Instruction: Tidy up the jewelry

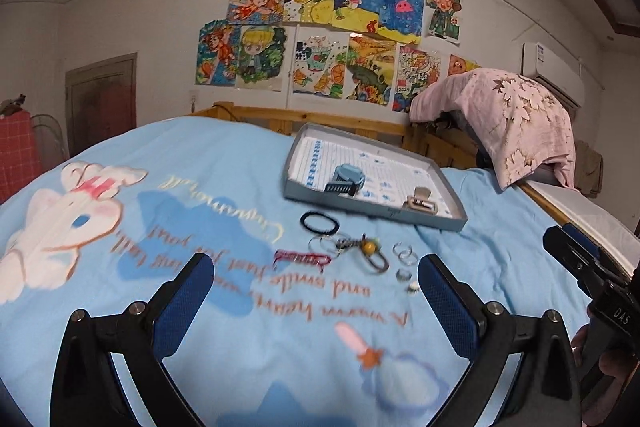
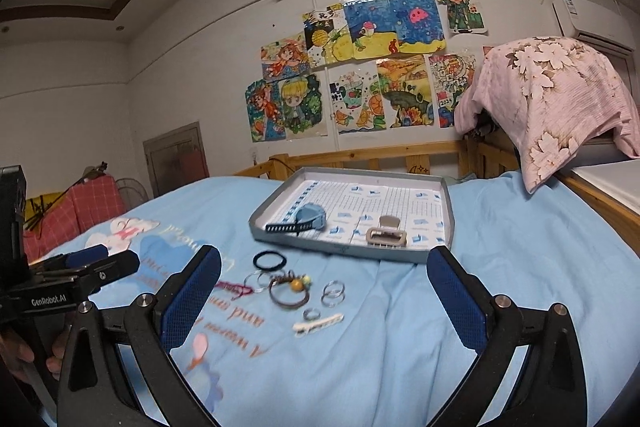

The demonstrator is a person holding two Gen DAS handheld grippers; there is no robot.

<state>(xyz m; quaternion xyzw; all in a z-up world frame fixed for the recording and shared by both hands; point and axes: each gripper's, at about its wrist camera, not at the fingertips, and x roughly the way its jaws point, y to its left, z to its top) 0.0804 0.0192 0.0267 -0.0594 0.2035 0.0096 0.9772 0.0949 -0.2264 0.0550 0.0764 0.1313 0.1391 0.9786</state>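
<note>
A grey tray [image 1: 456, 223] [image 2: 344, 253] lies on the blue bedspread and holds a blue watch [image 1: 347, 179] [image 2: 310, 219] and a beige hair clip [image 1: 420, 202] [image 2: 386, 235]. In front of it lie loose pieces: a black hair tie [image 1: 319, 223] [image 2: 269, 261], a brown bracelet with an orange bead [image 1: 370, 253] [image 2: 290, 291], silver rings [image 1: 406, 253] [image 2: 333, 293], a pink clip [image 1: 302, 259] [image 2: 234, 287] and a white hair clip [image 2: 318, 323]. My left gripper [image 1: 316, 279] and right gripper [image 2: 324, 275] are both open and empty, hovering short of the pieces.
The bedspread [image 1: 200, 187] [image 2: 520, 267] has a rabbit print at the left. A wooden bed rail [image 1: 280, 117] [image 2: 380, 157] runs behind the tray. A pink floral pillow [image 1: 508, 119] [image 2: 560, 99] sits at the back right. Drawings hang on the wall.
</note>
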